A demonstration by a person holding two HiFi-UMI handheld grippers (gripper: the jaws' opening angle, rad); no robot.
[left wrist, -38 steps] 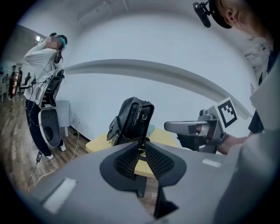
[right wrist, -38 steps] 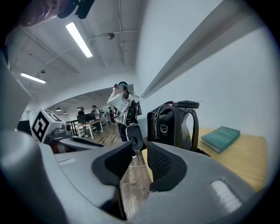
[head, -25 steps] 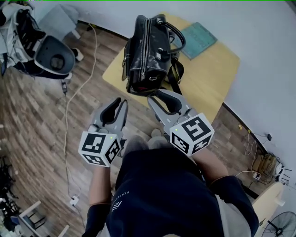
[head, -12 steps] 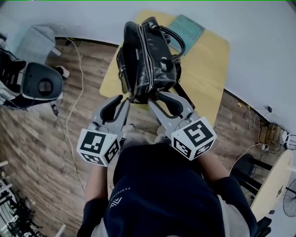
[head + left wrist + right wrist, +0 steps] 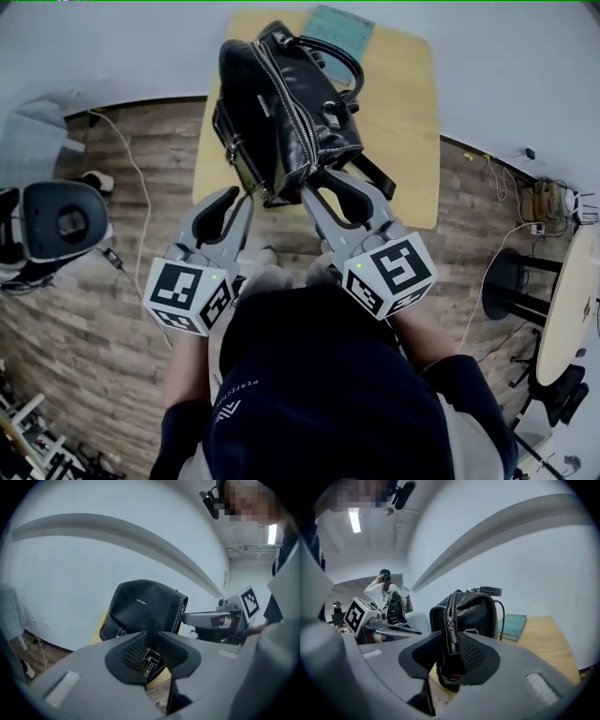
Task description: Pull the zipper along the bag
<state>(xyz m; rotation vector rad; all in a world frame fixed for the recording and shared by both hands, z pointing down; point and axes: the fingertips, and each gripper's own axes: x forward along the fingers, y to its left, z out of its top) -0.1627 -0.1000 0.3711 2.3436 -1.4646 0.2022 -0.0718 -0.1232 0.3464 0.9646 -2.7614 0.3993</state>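
- Closing in now: both tools have come forward from short of the table edge. The left gripper (image 5: 234, 200) and right gripper (image 5: 326, 187) now sit right at the near end of the black bag (image 5: 281, 103), upper centre of the head view.
- That brings the zipper (image 5: 284, 92) within reach, so I judge the approach nearly done and the pull itself not yet begun.
- On the right, the fingers (image 5: 474, 654) stand apart astride the bag's end, with the metal zipper pull (image 5: 451, 624) hanging in the gap and nothing pinched.
- On the left, the fingers (image 5: 132, 651) gape narrowly, and a small tag (image 5: 149, 660) on the bag shows in the gap, unclamped.
- Glossy, creased black leather, pale stitching, silver teeth and looped handles make up the bag. It stands on a pale wooden table (image 5: 408, 141) near a teal book (image 5: 339, 23).
- Soft leather like this will likely buckle unless one gripper steadies it.
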